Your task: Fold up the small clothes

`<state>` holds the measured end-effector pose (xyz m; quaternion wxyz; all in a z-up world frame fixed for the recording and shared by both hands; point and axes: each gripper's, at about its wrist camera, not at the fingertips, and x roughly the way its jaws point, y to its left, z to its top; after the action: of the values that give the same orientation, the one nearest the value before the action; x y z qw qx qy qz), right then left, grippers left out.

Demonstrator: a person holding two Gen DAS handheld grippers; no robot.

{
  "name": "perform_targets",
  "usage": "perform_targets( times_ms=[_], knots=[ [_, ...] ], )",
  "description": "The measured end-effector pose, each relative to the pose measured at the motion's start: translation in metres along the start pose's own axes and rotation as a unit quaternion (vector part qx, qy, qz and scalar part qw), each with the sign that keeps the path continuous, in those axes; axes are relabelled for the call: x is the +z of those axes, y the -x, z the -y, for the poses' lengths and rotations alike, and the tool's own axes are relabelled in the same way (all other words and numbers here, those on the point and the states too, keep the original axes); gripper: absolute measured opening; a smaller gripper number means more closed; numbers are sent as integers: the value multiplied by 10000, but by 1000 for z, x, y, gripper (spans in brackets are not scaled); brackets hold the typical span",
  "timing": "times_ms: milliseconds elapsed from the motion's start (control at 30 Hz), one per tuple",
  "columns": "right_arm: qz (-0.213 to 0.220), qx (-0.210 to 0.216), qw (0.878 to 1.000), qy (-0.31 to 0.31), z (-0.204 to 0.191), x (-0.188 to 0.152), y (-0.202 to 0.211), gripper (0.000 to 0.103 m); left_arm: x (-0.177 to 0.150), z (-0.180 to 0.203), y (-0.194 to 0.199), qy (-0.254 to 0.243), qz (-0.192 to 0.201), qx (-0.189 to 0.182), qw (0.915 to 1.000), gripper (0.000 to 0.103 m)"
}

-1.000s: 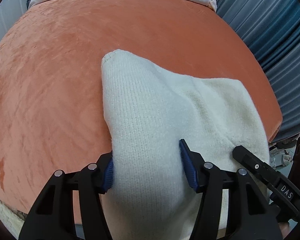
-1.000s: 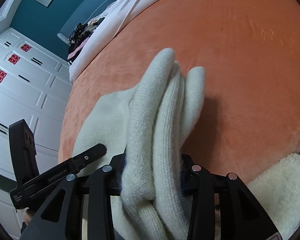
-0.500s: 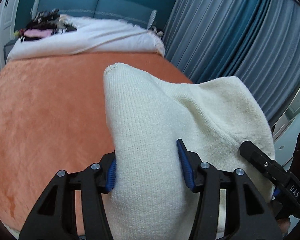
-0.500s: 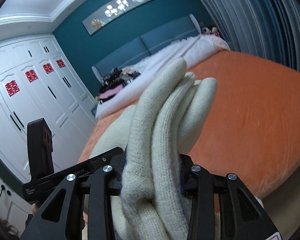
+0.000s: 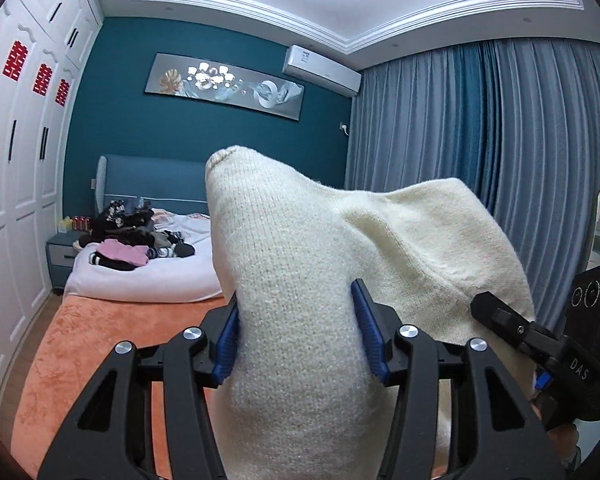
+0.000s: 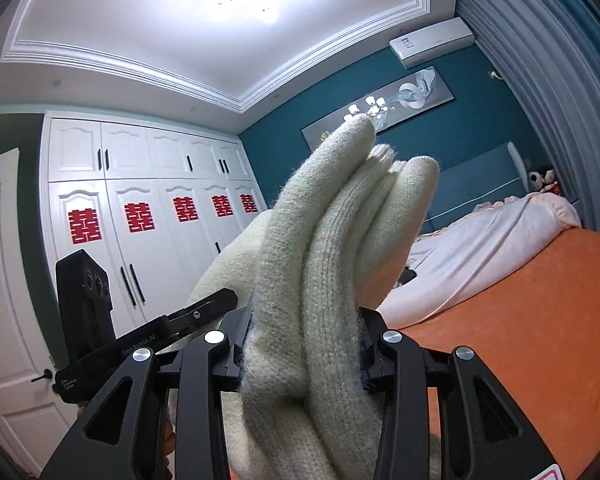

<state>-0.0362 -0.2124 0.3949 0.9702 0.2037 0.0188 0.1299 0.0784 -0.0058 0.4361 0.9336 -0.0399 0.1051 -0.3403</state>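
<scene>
A cream knitted garment (image 5: 300, 280) is held up in the air by both grippers. My left gripper (image 5: 298, 332) is shut on one bunched edge of it, the knit bulging between the blue pads. My right gripper (image 6: 300, 344) is shut on several gathered folds of the same garment (image 6: 332, 248). The other gripper's black body shows at the right of the left wrist view (image 5: 540, 344) and at the left of the right wrist view (image 6: 148, 344). The cloth stretches between them, well above the orange bed cover (image 5: 80, 344).
The bed has an orange cover (image 6: 540, 320) and a white duvet (image 5: 148, 276) with a pile of dark and pink clothes (image 5: 132, 240) near the headboard. White wardrobes (image 6: 160, 220) line the left wall. Blue curtains (image 5: 480, 120) hang on the right.
Both grippers have lifted and tilted upward with the garment. It was low over the orange cover a second ago; now the views show walls and ceiling.
</scene>
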Motion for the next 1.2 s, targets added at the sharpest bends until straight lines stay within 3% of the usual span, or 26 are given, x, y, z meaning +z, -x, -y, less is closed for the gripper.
perform_targets(
  times_ms=[167,233,300,367,433,500,533,567,600,667,767,867,933,1000,1033,1067,1100,1200],
  knots=[
    [-428,83,9987,-268,13,-31,-57,37,-17,-46,-15,158,-278,399,9987,46],
    [-796,-72,9960,-412,31,-61,-90,37,-48,-77,-41,338,-630,621,9955,46],
    [-1340,-333,9863,-899,69,-111,-125,37,-93,-113,-69,719,-1189,800,9871,46],
    [-2011,-770,9670,-1363,119,-181,-152,37,-158,-144,-95,1127,-1777,1020,9723,44],
    [-2943,-1354,9304,-1716,162,-255,-173,37,-222,-162,-112,1236,-2341,1296,9556,43],
    [-3663,-2046,8922,-1670,187,-311,-177,36,-267,-169,-116,1386,-2720,1280,9436,44],
    [-3536,-2306,8941,-1493,192,-318,-167,39,-285,-172,-116,1496,-2860,1246,9382,46],
    [-3345,-2248,9001,-1655,198,-316,-155,44,-295,-174,-115,1572,-2934,1238,9348,54],
    [-3304,-2181,8967,-1978,208,-314,-149,46,-303,-176,-114,1648,-2964,1290,9318,66],
    [-3201,-2102,8929,-2370,221,-308,-142,57,-313,-184,-117,1903,-2907,1384,9274,77],
    [-3213,-2148,8949,-2230,228,-301,-142,72,-330,-187,-133,2401,-3093,1212,9121,81],
    [-3482,-1927,8830,-2489,233,-313,-155,73,-345,-183,-153,2614,-3310,1017,9010,88],
    [-3664,-1839,8735,-2627,245,-321,-167,75,-362,-187,-168,2844,-3478,906,8888,88],
    [-3933,-1786,8652,-2548,243,-332,-182,63,-373,-188,-174,2981,-3562,1011,8798,83],
    [-3952,-1790,8694,-2366,239,-330,-189,42,-374,-188,-174,3018,-3542,1026,8792,78],
    [-3926,-1718,8775,-2154,231,-321,-195,36,-369,-185,-170,3024,-3497,1054,8804,66],
    [-3828,-1540,8883,-2016,224,-310,-195,35,-359,-182,-164,2985,-3395,1032,8860,54],
    [-3416,-1062,9185,-1684,202,-272,-197,33,-327,-171,-152,2578,-3162,1117,9061,44]
  ],
)
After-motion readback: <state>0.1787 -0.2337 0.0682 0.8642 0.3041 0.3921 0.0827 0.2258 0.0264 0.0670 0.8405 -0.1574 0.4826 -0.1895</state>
